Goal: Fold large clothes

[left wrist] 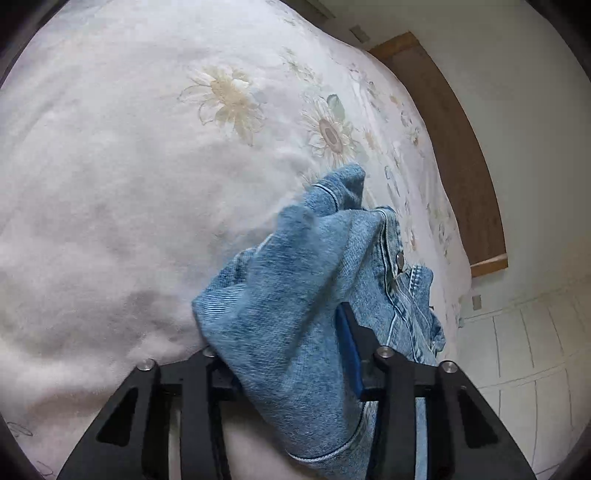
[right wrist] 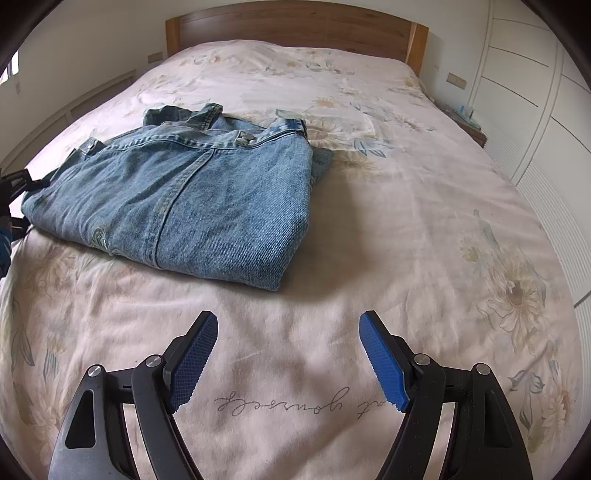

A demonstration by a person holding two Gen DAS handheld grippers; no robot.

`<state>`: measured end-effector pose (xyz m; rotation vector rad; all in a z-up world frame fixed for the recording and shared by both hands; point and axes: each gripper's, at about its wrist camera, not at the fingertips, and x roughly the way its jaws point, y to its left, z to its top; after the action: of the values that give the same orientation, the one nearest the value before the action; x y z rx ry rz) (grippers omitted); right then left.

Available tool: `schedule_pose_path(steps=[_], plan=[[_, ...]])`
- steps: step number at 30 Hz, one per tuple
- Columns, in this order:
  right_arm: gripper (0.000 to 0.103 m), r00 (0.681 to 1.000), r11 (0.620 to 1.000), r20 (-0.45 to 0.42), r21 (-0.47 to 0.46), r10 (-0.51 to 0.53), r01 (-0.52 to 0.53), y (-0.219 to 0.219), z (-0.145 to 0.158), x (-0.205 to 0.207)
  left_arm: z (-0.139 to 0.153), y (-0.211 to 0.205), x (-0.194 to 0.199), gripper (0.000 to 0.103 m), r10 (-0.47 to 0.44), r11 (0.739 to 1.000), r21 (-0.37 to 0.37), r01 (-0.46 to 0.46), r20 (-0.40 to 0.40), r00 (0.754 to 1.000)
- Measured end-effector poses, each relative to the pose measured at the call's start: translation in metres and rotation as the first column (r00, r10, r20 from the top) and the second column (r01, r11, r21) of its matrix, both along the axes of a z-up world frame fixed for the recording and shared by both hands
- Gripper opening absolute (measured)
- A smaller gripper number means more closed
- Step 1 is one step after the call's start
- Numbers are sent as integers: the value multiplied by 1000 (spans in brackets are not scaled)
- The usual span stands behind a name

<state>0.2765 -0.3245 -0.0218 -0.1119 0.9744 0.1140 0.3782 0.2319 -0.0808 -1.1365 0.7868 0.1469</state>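
My left claw (left wrist: pixel 295 369) is clamped on bunched denim of the jacket (right wrist: pixel 177 192). Right claw (right wrist: pixel 288 354) stands apart, empty, over the bedspread (right wrist: pixel 369 229). I see the folded jacket ahead-left of it, lying flat.

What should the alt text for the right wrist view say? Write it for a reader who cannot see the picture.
A partly folded blue denim garment lies on a bed with a pale floral bedspread, left of centre. In the foreground the right hand-held gripper hangs above the bedspread, jaws wide apart and holding nothing. A wooden headboard stands behind, white cupboard doors at right.
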Motion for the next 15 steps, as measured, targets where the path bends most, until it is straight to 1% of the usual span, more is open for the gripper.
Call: schedule_pose_path(steps=[1,2,4,8,15], plan=[[80,1000,1000,1,0,-1,1,0,1,-1,0,1,-1,28,10,1000,-21,-10,4,1000],[80,1000,1000,3,-1,-1,1,0,2,-2,0,2,-1,27,13,1000,-26,-13,6,1000],[79,1000,1000,7,-1,-1,1,0,3,-4,4,0,0,23,5,1000,-2,-5,6,1000],[80,1000,1000,13,0,-6,6,-3,6,-6,13,-1,2,19,-5,1000,7,5,29,1000],[80,999,1000,22,10,-28,27,-12,9,-12,24,-6,6,16,-6,1000,15,5,55,998]])
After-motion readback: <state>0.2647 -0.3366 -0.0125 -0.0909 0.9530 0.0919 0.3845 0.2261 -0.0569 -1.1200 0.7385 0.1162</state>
